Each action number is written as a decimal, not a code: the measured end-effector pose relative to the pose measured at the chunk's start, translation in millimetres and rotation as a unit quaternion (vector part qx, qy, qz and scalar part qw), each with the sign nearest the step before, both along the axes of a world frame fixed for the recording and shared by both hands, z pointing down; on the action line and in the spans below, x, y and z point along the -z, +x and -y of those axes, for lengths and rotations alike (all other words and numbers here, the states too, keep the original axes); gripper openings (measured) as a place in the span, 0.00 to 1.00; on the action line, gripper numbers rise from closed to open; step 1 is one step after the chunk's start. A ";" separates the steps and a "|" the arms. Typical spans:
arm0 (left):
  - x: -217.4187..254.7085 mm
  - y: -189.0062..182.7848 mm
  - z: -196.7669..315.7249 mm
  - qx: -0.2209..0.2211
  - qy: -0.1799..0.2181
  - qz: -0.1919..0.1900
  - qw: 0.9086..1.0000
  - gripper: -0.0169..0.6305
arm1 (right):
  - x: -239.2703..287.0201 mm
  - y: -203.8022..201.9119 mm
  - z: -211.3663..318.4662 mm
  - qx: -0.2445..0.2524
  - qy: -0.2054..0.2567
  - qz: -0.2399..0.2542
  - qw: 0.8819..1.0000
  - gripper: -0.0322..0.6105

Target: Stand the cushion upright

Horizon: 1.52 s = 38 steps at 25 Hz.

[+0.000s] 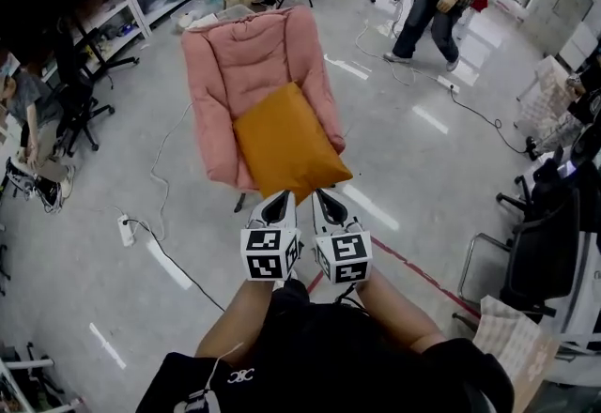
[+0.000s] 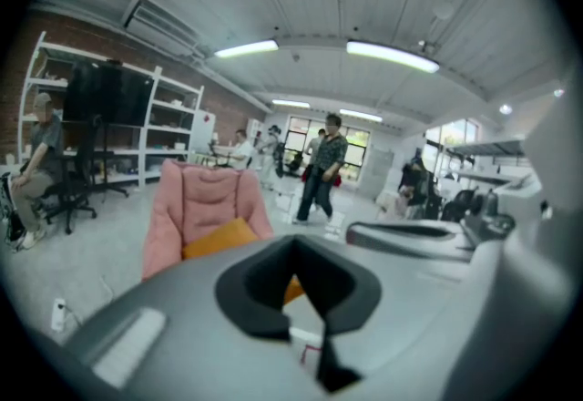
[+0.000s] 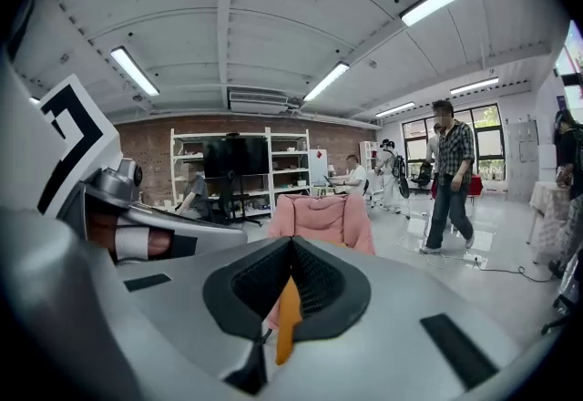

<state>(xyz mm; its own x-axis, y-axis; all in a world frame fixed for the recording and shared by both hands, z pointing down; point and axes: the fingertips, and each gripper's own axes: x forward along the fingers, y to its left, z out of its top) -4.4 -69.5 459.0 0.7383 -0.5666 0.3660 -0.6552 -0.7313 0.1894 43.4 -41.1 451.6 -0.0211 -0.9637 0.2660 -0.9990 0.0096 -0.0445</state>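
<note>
cushion [image 1: 286, 144]: orange, square, lying broad face up on the seat of the pink chair [image 1: 235, 54]. it sits directly ahead of both grippers, and its near corner overhangs the seat's front edge. it is turned diamond-wise. one corner points at the grippers and the opposite one at the backrest, so its longest line runs from the person towards the chair back. it is not upright.

left gripper [image 1: 280, 200]: held just beside the right one, tips at the cushion's near corner. in the left gripper view its jaws are drawn together and grip nothing. the cushion [image 2: 219, 238] shows beyond them, with pale floor in the narrow slit.

right gripper [image 1: 326, 197]: tips meet the cushion's near edge. in the right gripper view the jaws are clenched, and an orange strip of cushion [image 3: 287, 317] runs along the slit between them.
</note>
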 end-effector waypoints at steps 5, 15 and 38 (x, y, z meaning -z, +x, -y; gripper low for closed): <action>0.9 -9.7 55.9 0.003 0.002 0.008 1.000 0.02 | 9.4 -3.9 58.1 -0.006 0.000 0.000 1.000 0.05; -5.8 -14.1 102.9 0.009 -0.014 0.000 1.000 0.02 | 0.1 0.9 97.8 -0.014 -0.027 -0.018 0.999 0.05; -43.3 5.6 180.2 0.130 -0.062 0.034 0.989 0.02 | -145.5 79.4 184.2 0.077 -0.186 -0.014 0.979 0.13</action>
<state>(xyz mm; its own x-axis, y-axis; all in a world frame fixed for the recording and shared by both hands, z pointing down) 1.1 -249.6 502.2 0.5443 -0.6820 0.4885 -0.8326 -0.5102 0.2154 122.7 -225.3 597.1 -0.1457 -0.7856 0.6013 -0.9879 0.1486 -0.0453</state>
